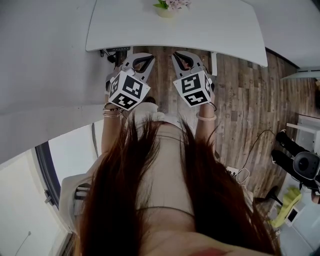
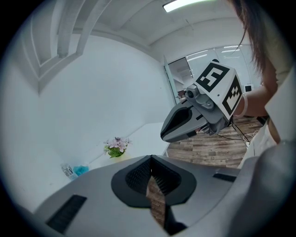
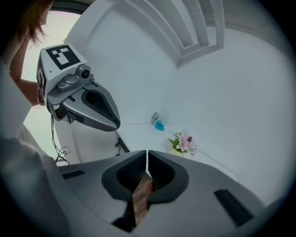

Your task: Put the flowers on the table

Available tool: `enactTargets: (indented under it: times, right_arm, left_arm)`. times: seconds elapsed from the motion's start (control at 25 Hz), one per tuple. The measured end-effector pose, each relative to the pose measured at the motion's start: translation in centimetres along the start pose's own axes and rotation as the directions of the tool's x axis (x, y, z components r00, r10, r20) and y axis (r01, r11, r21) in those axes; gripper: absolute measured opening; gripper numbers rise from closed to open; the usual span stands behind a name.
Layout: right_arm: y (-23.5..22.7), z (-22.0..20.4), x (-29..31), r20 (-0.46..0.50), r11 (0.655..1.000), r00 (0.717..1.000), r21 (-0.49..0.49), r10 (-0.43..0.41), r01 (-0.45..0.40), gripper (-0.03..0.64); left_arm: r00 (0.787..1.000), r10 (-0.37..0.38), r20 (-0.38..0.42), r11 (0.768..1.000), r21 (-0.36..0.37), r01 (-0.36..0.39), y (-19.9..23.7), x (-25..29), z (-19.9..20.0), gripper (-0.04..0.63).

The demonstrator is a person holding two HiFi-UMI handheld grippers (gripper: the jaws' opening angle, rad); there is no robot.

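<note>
A small pot of pink flowers (image 1: 170, 6) stands at the far edge of the white table (image 1: 210, 35); it also shows in the left gripper view (image 2: 116, 146) and the right gripper view (image 3: 184, 143). Both grippers hang side by side over the wooden floor, just short of the table's near edge and well short of the flowers. My left gripper (image 1: 144, 57) is shut with nothing between its jaws (image 2: 151, 158). My right gripper (image 1: 180, 55) is also shut and empty (image 3: 146, 152).
A blue object with a small clear bottle (image 3: 158, 124) sits on the table beyond the flowers. White wall runs along the left. Cables and a power strip (image 1: 235, 172) lie on the plank floor; black equipment (image 1: 305, 162) stands at the right.
</note>
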State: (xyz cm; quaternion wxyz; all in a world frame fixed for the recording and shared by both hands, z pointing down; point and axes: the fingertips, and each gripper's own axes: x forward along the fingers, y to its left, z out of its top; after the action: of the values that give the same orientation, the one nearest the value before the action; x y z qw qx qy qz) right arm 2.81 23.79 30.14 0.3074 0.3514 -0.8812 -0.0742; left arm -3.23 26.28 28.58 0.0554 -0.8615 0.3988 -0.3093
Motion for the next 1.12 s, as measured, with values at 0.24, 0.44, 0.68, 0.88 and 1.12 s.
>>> enactTargets:
  times: [0.24,0.44,0.68,0.88,1.12]
  right_arm:
    - [-0.1,-0.6,-1.3,-0.001,1.000,1.000,-0.001,0.001,-0.001,0.032]
    - [-0.1,-1.2,-2.2,-0.005,1.000,1.000,-0.001,-0.005,0.005,0.030]
    - [-0.4,-1.6,-3.4,-0.004,1.000,1.000,0.012,-0.017,0.017,0.025]
    - [-0.6,-2.5,-4.5,-0.002,0.999,1.000,0.023,-0.026,0.026,0.025]
    - [-0.2,-3.3,-5.6,-0.003,0.999,1.000,0.025,-0.025,0.025,0.025]
  left_arm:
    - [1.000,0.008,-0.010,1.000,-0.004,-0.008,-1.0,-0.5,0.5,0.005]
    - [1.000,0.012,-0.013,1.000,-0.001,-0.012,-1.7,-0.7,0.8,0.005]
    - [1.000,0.002,-0.014,1.000,0.006,-0.002,-2.4,-0.8,1.6,0.005]
    - [1.000,-0.005,-0.014,1.000,0.012,0.005,-3.7,-0.6,2.0,0.005]
    - [1.000,0.000,-0.023,1.000,0.027,0.000,-5.2,-0.8,2.1,0.005]
